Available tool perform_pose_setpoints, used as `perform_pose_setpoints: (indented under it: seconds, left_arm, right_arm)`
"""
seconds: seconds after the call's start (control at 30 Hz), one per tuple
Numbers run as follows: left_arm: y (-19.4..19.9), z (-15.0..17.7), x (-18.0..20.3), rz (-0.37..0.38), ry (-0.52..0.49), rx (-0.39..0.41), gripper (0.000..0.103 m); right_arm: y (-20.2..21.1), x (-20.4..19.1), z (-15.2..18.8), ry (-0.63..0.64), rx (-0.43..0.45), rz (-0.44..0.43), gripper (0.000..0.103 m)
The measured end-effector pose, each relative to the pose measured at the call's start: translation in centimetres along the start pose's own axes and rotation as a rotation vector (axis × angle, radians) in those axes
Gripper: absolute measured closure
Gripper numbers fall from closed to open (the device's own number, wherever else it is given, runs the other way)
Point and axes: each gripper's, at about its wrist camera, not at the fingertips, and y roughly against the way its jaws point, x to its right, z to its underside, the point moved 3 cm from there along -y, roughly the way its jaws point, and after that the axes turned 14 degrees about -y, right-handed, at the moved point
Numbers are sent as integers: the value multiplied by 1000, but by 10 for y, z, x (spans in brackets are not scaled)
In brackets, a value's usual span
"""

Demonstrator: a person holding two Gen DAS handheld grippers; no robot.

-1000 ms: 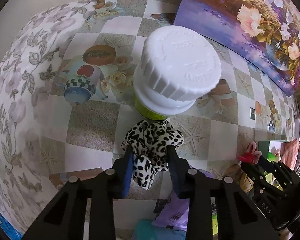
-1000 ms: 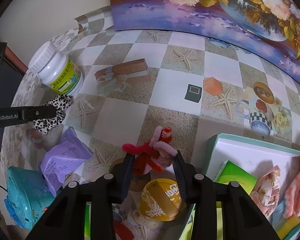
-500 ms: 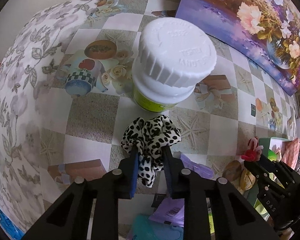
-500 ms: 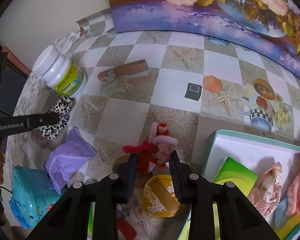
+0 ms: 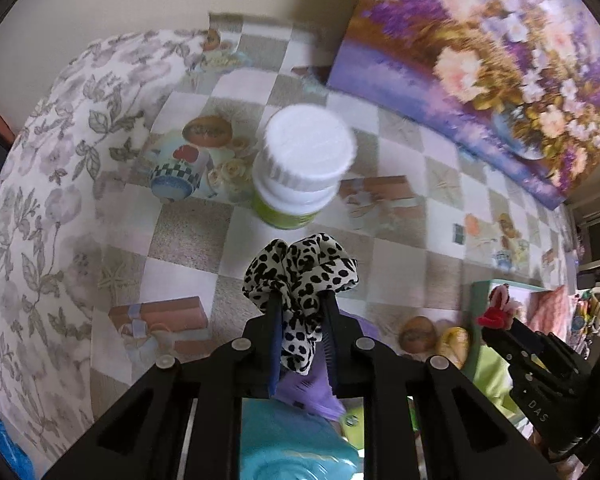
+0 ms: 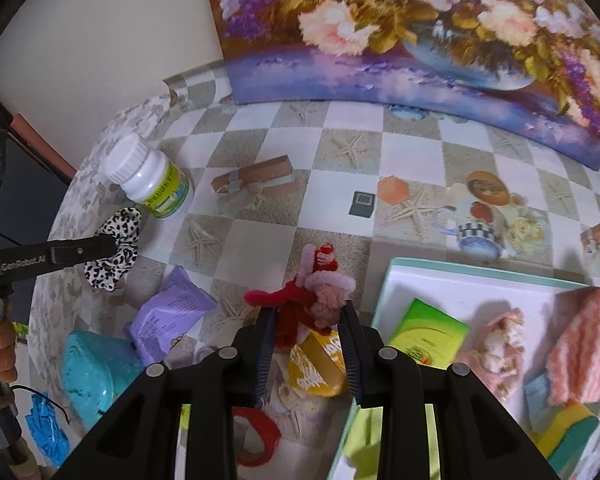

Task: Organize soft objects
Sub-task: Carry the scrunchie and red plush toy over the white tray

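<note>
My left gripper [image 5: 300, 312] is shut on a black-and-white leopard scrunchie [image 5: 302, 268] and holds it above the table, in front of the white-capped bottle [image 5: 300, 168]. The scrunchie also shows in the right wrist view [image 6: 114, 248]. My right gripper [image 6: 306, 320] is shut on a red-and-pink fuzzy toy [image 6: 312, 292], held above the table just left of the white tray [image 6: 460, 280]. The tray holds a green box [image 6: 428, 334], a pink fluffy piece [image 6: 496, 340] and a pink striped cloth [image 6: 588, 344].
A purple packet [image 6: 168, 320], a teal object [image 6: 88, 372], a yellow round container [image 6: 316, 364] and a red ring [image 6: 260, 436] lie near the front. A flower painting [image 6: 420, 28] leans on the wall behind. The table's edge curves at the left.
Both grippers closed on their soft objects and lifted them. The left gripper drew back from the bottle with the scrunchie. The right gripper shifted toward the tray.
</note>
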Motion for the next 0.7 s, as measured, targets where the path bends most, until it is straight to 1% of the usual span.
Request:
perform_pose_setpoints:
  seconds: [0.2,0.33,0.47,0.63,0.7]
  left_arm:
    - [30,1,36,16,-14,78,84]
    - [45,7,64,65,-14,126,84]
    - [55,13,97,67,-52,153,84]
    - [63,23,136,78,-96,178,84]
    - [62,27,151,89,-110,180,84]
  right_arm:
    - [36,13,4,-18,45,7,70]
    - [56,29,11,-51,67,2,70]
    - [72,52,20,-111,80,-10,70]
    - [81,77,31,-153,88,30,70]
    - [84,87,35,-170,86,30,70]
